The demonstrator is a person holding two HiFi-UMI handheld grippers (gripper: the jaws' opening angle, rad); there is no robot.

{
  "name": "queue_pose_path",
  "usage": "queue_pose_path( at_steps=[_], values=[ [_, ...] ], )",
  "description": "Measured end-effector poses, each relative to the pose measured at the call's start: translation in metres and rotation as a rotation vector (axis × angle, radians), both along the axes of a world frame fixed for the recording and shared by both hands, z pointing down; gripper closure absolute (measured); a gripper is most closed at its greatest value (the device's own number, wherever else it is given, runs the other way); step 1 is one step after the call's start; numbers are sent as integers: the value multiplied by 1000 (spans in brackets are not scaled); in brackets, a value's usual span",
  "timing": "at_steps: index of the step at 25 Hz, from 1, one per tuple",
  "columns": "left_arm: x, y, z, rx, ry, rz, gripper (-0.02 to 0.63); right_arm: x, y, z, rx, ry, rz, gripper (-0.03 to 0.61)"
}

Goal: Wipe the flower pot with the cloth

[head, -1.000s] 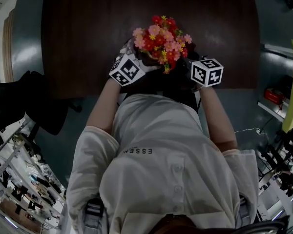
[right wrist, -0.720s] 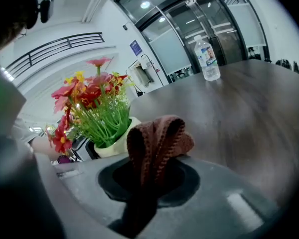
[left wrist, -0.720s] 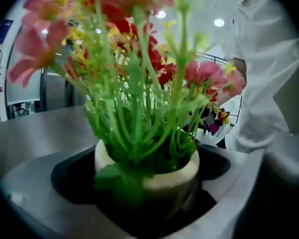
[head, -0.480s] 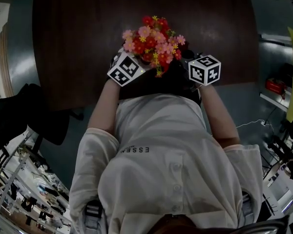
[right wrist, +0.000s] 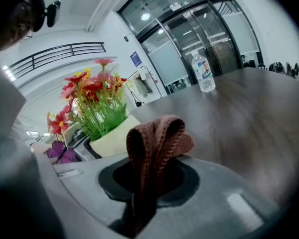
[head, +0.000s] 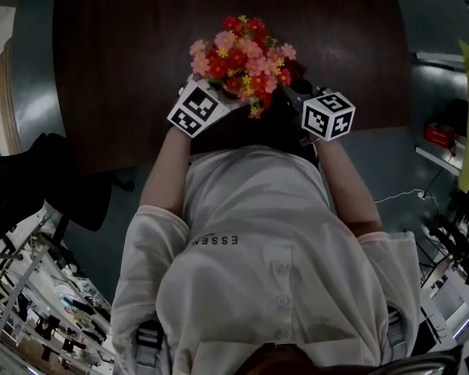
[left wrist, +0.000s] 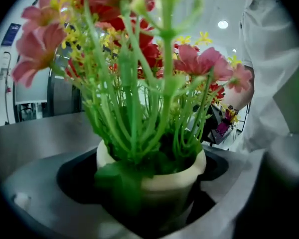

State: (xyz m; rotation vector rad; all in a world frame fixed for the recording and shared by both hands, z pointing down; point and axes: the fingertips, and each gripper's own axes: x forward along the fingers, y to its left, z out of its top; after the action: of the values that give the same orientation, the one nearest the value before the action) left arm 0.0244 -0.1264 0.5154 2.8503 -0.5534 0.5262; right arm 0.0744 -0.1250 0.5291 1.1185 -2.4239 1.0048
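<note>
Left gripper view shows the cream flower pot [left wrist: 177, 176], full of green stems and red, pink and yellow blooms, clasped by the left hand-held gripper [left wrist: 154, 203] at the surface's [head: 125, 45] near edge, while the right hand-held gripper [right wrist: 149, 193] pinches a brown cloth [right wrist: 157, 138].

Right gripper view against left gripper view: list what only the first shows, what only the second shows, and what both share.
Only the right gripper view: the brown cloth clamped in the right tool, and a water bottle standing far off on the table. Only the left gripper view: the left tool closed round the flower pot, with the green stems close up. Both: the cream flower pot and its red and pink flowers.
</note>
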Motion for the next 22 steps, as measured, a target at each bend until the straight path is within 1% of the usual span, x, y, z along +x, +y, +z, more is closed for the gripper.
queue_pose_path(
  at_steps=[2,4,5,7,9,12,14,19,22],
  values=[
    [0,-2,-25,-12,44,-30,38,6,2,-11,13,-12,58,529],
    [1,-6,-52,-77,100,-70,38,12,3,-22,16,-20,94,529],
    [1,-8,-65,-107,128,-87,38,13,2,-28,19,-25,99,529],
    [1,-14,-90,-132,178,-112,38,8,0,-43,40,-37,78,529],
    [0,-19,-110,-123,204,-123,38,-5,-1,-60,88,-37,29,529],
    [0,-22,-132,-83,183,-128,37,-26,1,-88,184,-1,-52,529],
    [-3,-23,-144,-71,190,-143,37,-40,5,-101,229,11,-101,529],
    [-11,-27,-162,-61,225,-180,37,-81,25,-112,296,5,-256,529],
    [-15,-25,-167,-60,236,-180,37,-107,42,-110,295,11,-348,529]
  ],
)
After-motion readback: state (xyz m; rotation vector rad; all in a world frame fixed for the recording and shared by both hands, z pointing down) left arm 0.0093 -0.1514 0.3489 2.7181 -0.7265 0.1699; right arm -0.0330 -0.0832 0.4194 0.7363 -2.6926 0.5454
